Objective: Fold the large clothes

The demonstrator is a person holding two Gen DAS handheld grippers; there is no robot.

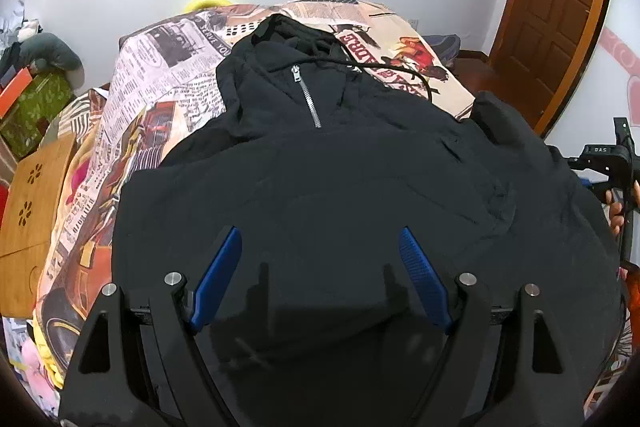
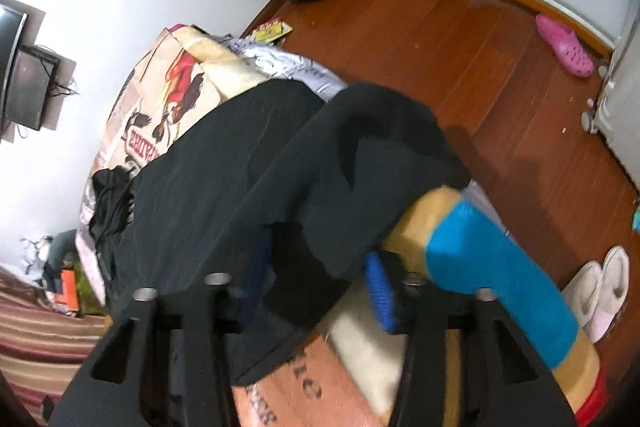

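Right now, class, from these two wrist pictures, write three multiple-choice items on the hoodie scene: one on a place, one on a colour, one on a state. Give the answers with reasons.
1. Where does the black hoodie lie?
A. on the wooden floor
B. on the printed bedspread
C. on a chair

2. What colour are the left gripper's pads?
A. blue
B. red
C. white

3. How is the hoodie's zipper?
A. fully open
B. missing
C. zipped up to the collar

Answers:
1 B, newspaper-print cloth shows around the hoodie.
2 A, both pads are blue in the left wrist view.
3 C, the teeth are joined, with the pull at the top.
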